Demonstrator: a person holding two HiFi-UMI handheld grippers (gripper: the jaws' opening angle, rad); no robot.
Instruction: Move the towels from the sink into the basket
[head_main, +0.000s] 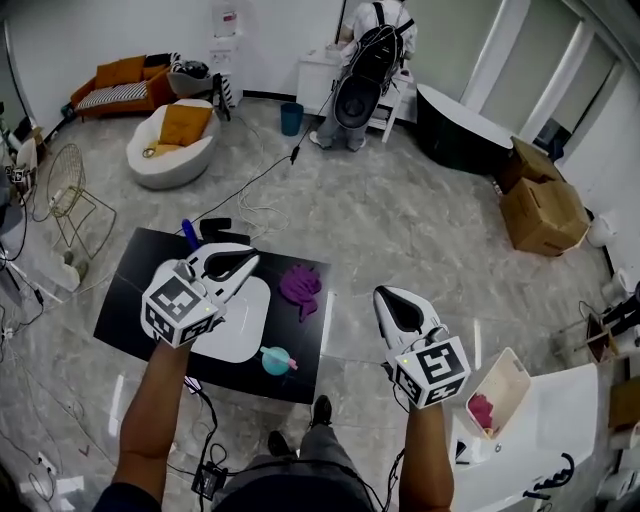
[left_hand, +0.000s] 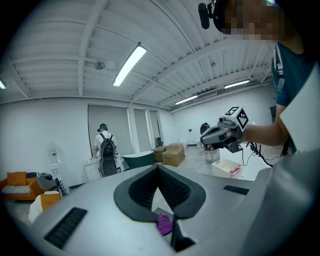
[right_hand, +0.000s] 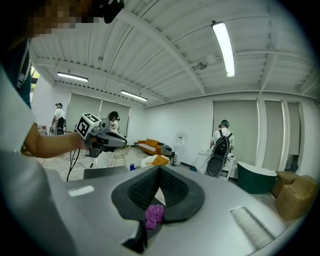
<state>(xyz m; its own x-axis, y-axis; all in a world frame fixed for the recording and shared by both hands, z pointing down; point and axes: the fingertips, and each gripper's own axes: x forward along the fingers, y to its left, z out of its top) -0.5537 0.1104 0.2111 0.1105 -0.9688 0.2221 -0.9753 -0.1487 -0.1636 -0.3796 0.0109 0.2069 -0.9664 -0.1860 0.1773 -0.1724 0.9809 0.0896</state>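
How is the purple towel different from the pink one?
The purple towel lies out on the black table; the pink towel sits inside the white basket. The purple towel looks bigger and more spread out, the pink towel small and bunched. Both are crumpled cloth.

Open floor (head_main: 400, 230) lies ahead of the right tool (head_main: 384, 294). A bench (head_main: 130, 300) sits beneath the left tool (head_main: 256, 258), and a basket (head_main: 510, 380) is just right of the right tool.
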